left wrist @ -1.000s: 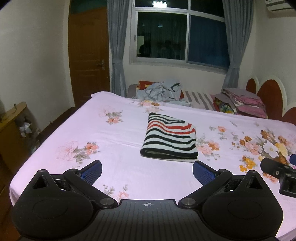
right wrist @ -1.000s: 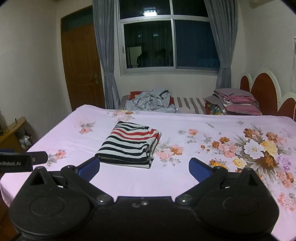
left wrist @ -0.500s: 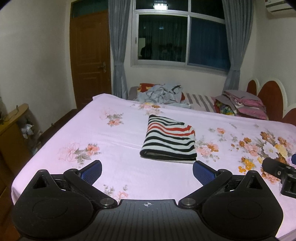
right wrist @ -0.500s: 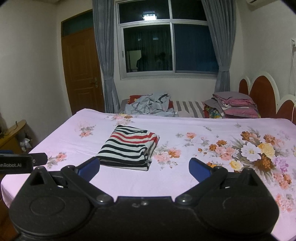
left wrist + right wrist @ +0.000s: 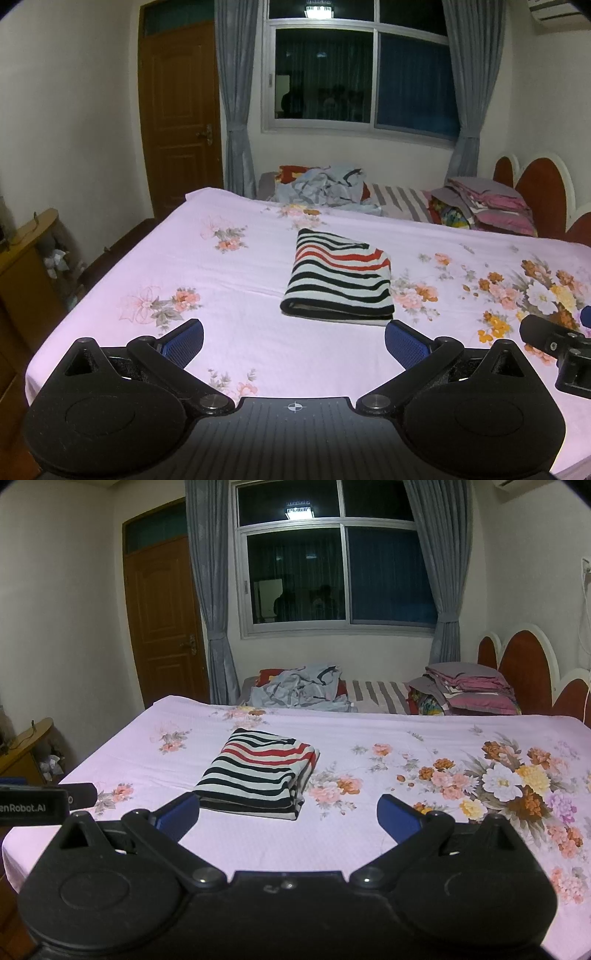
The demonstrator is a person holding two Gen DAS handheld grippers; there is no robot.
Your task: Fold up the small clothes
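Garment (image 5: 338, 282) folded, lengthwise toward window (image 5: 364, 75)

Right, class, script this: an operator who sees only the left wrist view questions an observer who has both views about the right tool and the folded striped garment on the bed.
Operator: I see only a corner of the right tool. Is it open?
Observer: Yes. The right wrist view shows its blue pads spread wide, holding nothing.
Operator: What does the right-hand edge of the striped garment look like?
Observer: From the right wrist view that edge shows several stacked layers, lying flat on the pink floral sheet.
Operator: Is there anything on the right wall?
Observer: A white cable hangs down it, outside your frame.
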